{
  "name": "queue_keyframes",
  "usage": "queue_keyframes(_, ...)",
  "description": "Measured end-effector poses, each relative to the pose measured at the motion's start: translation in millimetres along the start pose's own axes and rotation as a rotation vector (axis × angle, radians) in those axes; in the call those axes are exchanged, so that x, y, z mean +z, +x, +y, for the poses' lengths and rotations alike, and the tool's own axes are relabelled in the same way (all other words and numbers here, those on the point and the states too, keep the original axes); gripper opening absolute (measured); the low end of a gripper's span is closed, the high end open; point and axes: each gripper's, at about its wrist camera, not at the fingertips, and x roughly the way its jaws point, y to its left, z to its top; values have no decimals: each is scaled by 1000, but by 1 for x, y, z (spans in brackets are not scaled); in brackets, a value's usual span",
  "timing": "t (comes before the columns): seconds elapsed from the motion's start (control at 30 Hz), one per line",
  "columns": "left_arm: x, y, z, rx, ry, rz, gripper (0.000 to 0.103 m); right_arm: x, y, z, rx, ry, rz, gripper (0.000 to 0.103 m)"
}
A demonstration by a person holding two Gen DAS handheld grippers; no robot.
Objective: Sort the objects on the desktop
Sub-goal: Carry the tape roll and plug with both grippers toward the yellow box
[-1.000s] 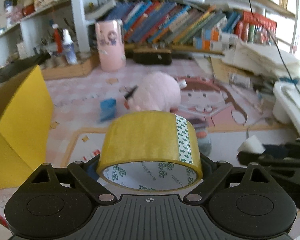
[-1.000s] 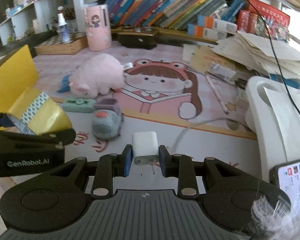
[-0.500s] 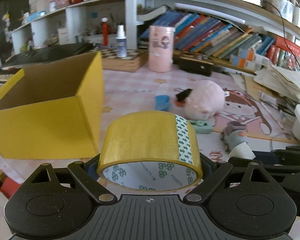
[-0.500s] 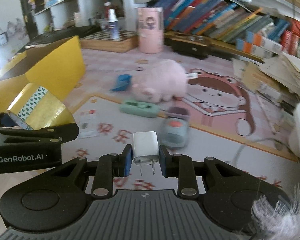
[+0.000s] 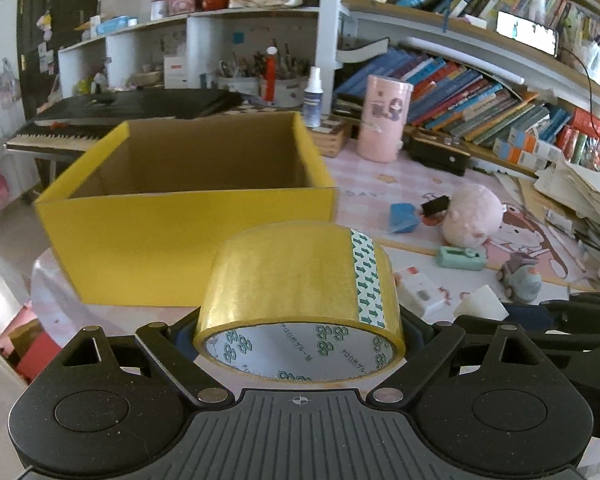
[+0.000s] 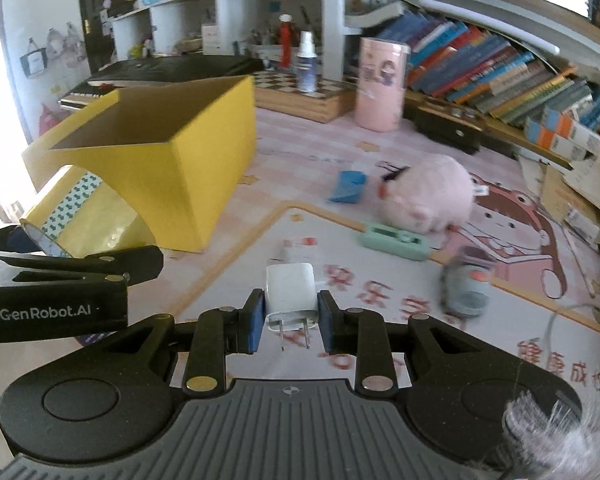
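My left gripper is shut on a roll of yellow packing tape, whose core faces the camera. Just beyond the roll stands an open yellow cardboard box, its brown inside bare as far as I see. My right gripper is shut on a white charger plug, prongs toward the camera, above the pink desk mat. In the right wrist view the left gripper and its tape sit at the left, in front of the box.
On the mat lie a pink plush, a blue item, a mint-green case, a grey toy car and a small white box. A pink canister, books and paper stacks line the back and right.
Both grippers have swung left across the desk with their loads. The yellow box has come from the left edge to the middle of the left wrist view.
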Motion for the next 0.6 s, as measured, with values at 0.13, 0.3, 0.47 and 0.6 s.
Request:
queue_keyframes(0.13,-4,-10,27,-11,-10,6,92,0,-2,31,1,-8,5,26)
queue_keyframes(0.3,-9,-18,55,-25,-10,17,92,-4,-5,66,0,-3,15,26)
queue_keyframes(0.47,-17,-30,78,-42,22,19,92,-12,-11,95,-12,23,11,26)
queue_keyframes(0.6,-27,-40,96,-50,52,24,92,-22,-14,118,-17,56,11,26)
